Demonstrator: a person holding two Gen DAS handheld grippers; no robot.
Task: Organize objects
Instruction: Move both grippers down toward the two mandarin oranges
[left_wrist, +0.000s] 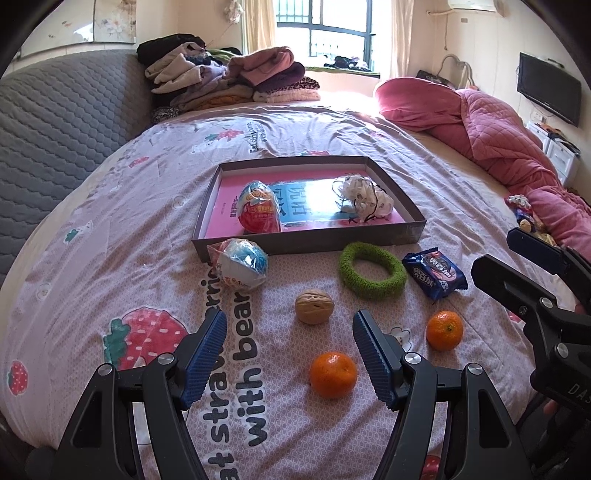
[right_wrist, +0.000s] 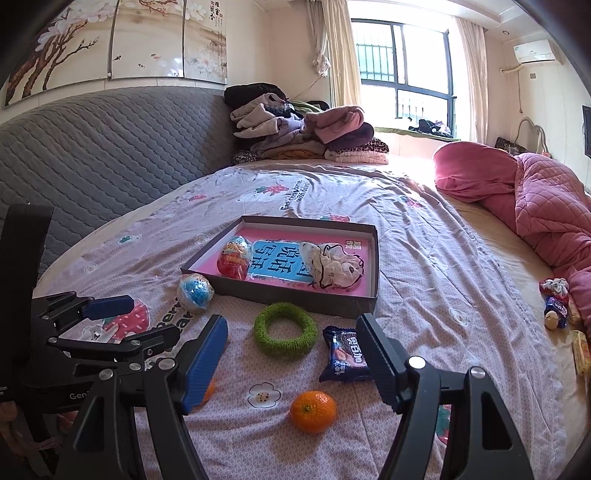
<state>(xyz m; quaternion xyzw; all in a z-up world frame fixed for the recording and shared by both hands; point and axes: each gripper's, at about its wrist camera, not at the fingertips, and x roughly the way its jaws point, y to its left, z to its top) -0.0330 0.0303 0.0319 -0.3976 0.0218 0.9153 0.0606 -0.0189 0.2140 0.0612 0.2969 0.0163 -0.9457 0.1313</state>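
Grippers hovered side by side over the bed (left_wrist: 110, 258), both spread wide and holding nothing. The left gripper (left_wrist: 290, 354) had a walnut (left_wrist: 314, 306) just ahead of its fingertips, and one orange (left_wrist: 333, 374) lay between its jaws, closer to the right finger. A second orange (left_wrist: 444, 330) sat just to its right. Farther ahead lay a green ring (left_wrist: 372, 270), with a blue snack packet (left_wrist: 434, 273) to the ring's right and a blue-white wrapped egg (left_wrist: 240, 264) ahead and to the left, touching the front wall of the box (left_wrist: 310, 245).

In the box, ahead of both grippers, a red wrapped egg (left_wrist: 258, 206) rested at the left end and a white cloth bundle (left_wrist: 364, 197) at the right end, both on a pink and blue sheet.

The right gripper (right_wrist: 291, 354) hung above the ring (right_wrist: 285, 329), which lay just ahead between its fingertips. The packet (right_wrist: 341, 356) touched the inner side of its right finger, partly hidden by it. An orange (right_wrist: 313, 411) sat between its jaws, nearer the camera. Another orange (right_wrist: 208, 391) peeked from behind its left finger. The left gripper (right_wrist: 122, 321) showed at its left. Folded clothes (right_wrist: 295, 129) were stacked far ahead, and a pink quilt (right_wrist: 535, 206) lay far to the right.
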